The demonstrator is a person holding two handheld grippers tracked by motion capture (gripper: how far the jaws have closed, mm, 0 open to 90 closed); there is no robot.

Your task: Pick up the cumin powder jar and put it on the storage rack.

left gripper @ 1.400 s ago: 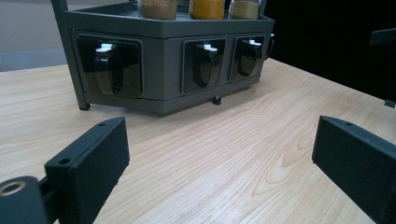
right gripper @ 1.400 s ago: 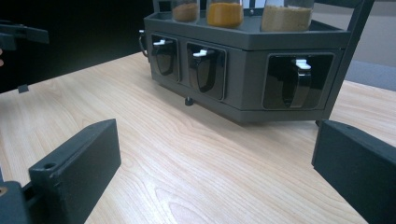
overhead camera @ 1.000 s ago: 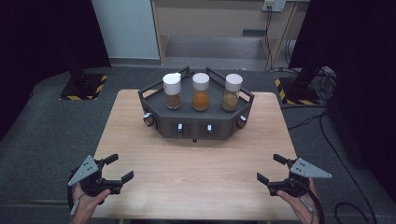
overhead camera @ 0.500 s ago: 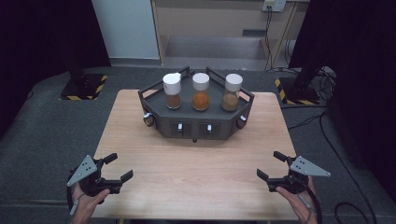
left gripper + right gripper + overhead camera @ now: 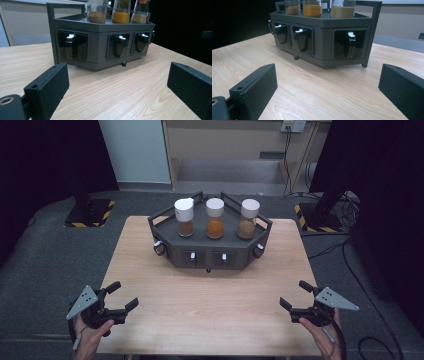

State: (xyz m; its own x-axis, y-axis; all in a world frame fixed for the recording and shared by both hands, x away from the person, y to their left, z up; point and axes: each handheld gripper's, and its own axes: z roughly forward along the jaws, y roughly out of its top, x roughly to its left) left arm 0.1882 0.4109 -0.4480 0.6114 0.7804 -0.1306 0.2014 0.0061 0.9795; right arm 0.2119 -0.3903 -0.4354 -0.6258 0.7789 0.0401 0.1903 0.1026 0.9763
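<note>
Spice rack (image 5: 210,251) stands at upper centre of the high view on the wooden table (image 5: 210,315), carrying three white-capped jars (image 5: 215,217). Left gripper (image 5: 121,298) at lower left and right gripper (image 5: 296,296) at lower right both have jaws spread apart, holding nothing, well apart from the rack.

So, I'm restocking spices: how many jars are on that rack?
3, in a row on the rack: left jar, middle jar, right jar. None seem hidden.

Rack (image 5: 210,251) at table's (image 5: 210,320) far middle, three jars (image 5: 215,217) in a row on it
</note>
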